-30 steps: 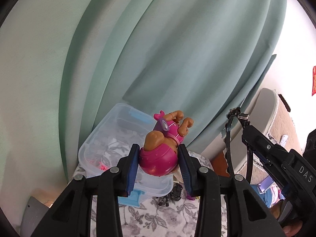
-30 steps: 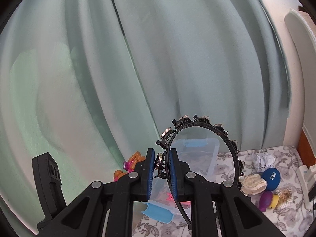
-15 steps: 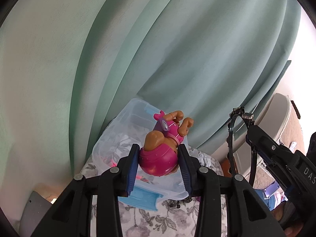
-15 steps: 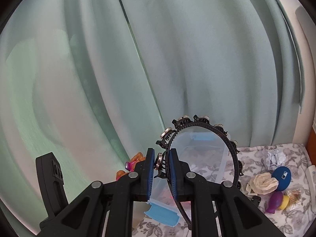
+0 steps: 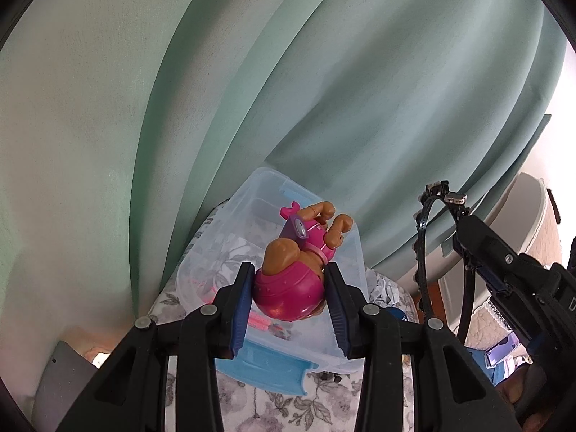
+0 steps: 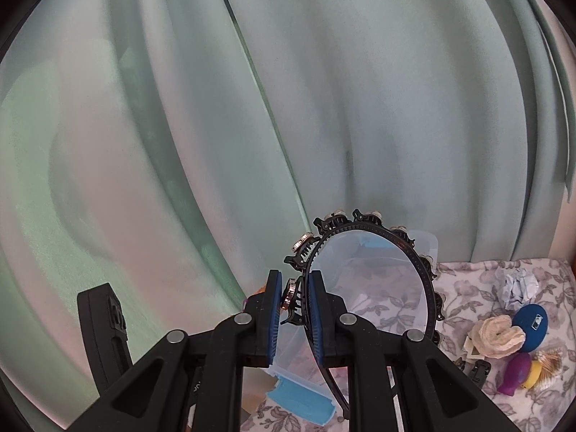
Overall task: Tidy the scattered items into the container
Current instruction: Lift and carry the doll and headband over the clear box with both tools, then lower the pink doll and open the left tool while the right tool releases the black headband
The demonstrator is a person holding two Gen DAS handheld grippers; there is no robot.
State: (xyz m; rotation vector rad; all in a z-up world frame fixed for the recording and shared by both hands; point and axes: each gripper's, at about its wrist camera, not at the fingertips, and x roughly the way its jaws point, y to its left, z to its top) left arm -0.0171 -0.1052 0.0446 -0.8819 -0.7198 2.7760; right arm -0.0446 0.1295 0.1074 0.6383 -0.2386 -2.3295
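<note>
Curtain (image 5: 324, 90) fabric in pale green is hanging in deep soft folds behind everything I am seeing, closing off the far side of the floral tablecloth (image 6: 478, 288). Below it a clear plastic container (image 5: 216, 252) with rounded corners is sitting open on the cloth, close against the curtain, with a blue latch (image 5: 266, 367) sticking out at its near end. Through its see-through walls I am making out something thin and pink on the floor of the box; the rest of its contents I cannot tell.

I am holding the left gripper (image 5: 289, 309) above the near part of the container, its ribbed blue pads clamped on the round magenta base of a toy dog figure (image 5: 295, 273), brown and glossy, paws pointing away from me. To its right, the right gripper (image 6: 293, 318) is hovering with its jaws pressed together on a black headband (image 6: 363, 230), a thin toothed hoop studded with small clips and glinting stones, standing upright in front of the container.

Scattered items are lying on the cloth to the right, well apart from the box: crumpled paper (image 6: 518, 286), a blue ball (image 6: 531, 325), a cream fabric bundle (image 6: 498, 336), and a purple toy (image 6: 514, 374) beside something yellow.
</note>
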